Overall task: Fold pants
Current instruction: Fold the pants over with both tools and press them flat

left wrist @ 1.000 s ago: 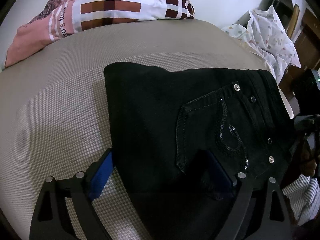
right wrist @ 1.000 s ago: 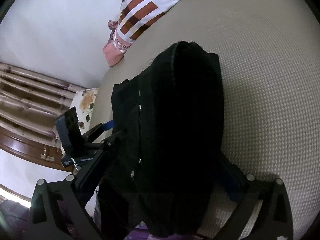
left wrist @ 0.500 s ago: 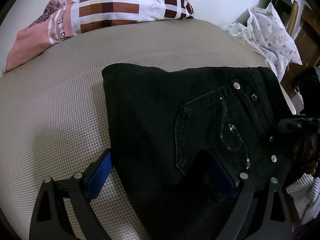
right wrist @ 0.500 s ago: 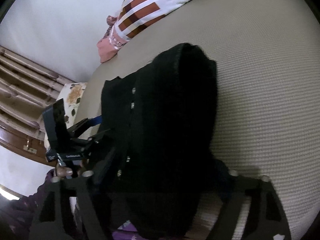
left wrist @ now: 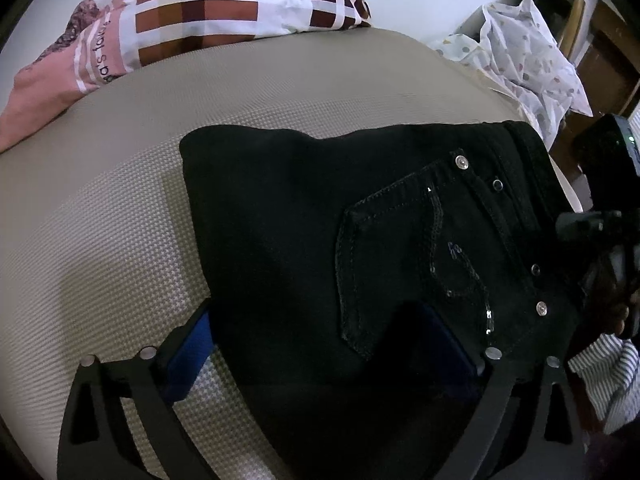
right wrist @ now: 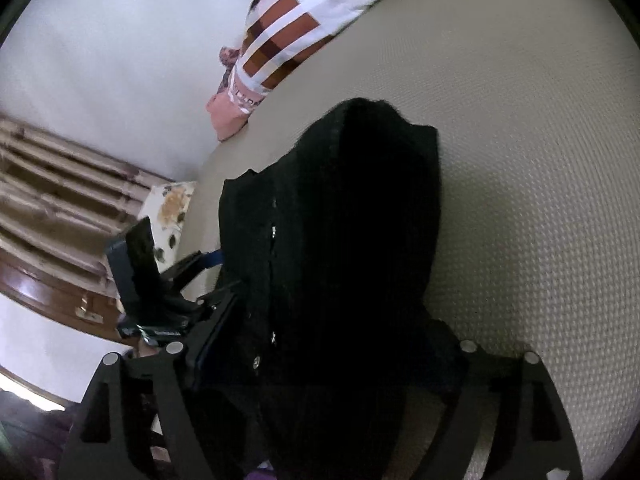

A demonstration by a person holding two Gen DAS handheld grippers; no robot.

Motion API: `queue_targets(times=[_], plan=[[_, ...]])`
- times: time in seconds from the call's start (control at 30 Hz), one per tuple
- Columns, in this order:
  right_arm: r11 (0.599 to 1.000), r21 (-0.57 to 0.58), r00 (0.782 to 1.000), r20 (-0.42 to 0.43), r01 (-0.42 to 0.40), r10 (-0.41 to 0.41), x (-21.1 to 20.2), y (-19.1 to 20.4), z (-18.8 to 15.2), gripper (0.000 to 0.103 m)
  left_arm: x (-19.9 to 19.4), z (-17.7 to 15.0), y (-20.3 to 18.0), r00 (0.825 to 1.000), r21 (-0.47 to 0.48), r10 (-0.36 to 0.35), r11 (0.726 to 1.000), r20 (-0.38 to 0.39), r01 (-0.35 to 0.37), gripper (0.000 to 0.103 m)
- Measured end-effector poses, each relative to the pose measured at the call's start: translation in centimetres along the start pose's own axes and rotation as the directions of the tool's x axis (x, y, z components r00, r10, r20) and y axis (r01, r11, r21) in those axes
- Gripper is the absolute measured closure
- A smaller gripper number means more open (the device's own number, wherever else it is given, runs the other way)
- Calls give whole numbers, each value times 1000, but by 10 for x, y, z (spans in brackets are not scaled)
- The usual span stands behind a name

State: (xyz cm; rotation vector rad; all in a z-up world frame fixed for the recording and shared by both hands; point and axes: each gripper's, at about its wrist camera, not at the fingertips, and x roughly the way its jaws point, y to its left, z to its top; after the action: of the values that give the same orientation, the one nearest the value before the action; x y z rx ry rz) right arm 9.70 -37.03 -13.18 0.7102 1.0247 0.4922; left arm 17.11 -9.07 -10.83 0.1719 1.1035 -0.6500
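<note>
A: Pants [left wrist: 304, 232], black, one pair: lay folded on the bed [left wrist: 100, 208], back pocket [left wrist: 404, 264] up, waistband toward the bed's right edge.

B: Left gripper [left wrist: 316, 348]?

A: Jaws spread wide, one blue pad [left wrist: 188, 356] on the mattress beside the fold, the other over the cloth near the pocket. Pinching nothing visibly.

B: Right gripper [right wrist: 320, 364]?

A: Fingers straddled the waistband end of the pants [right wrist: 348, 248], spread; whether it pinched cloth, cannot tell.

B: Other items?

A: Checked bedding [left wrist: 208, 12] at the bed's far side; dotted white cloth [left wrist: 528, 56] far right.
</note>
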Motion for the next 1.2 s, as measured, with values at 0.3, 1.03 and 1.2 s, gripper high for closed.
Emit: queue_targets(times=[0.3,1.03,1.2], plan=[[996,-35,996,18,84,-84,1,4,-8,65,-15,-6,4,996,-59,29,998,79,-24,45],[996,77,998,41,-47,44,1,-1,-20,56,-42,-21,9,991,-59,106,993,85,-101,57],[996,73,999,23,-46,45,2,-3,-23,51,-25,-28,9,999,-46,38,998,-2,-38,27]])
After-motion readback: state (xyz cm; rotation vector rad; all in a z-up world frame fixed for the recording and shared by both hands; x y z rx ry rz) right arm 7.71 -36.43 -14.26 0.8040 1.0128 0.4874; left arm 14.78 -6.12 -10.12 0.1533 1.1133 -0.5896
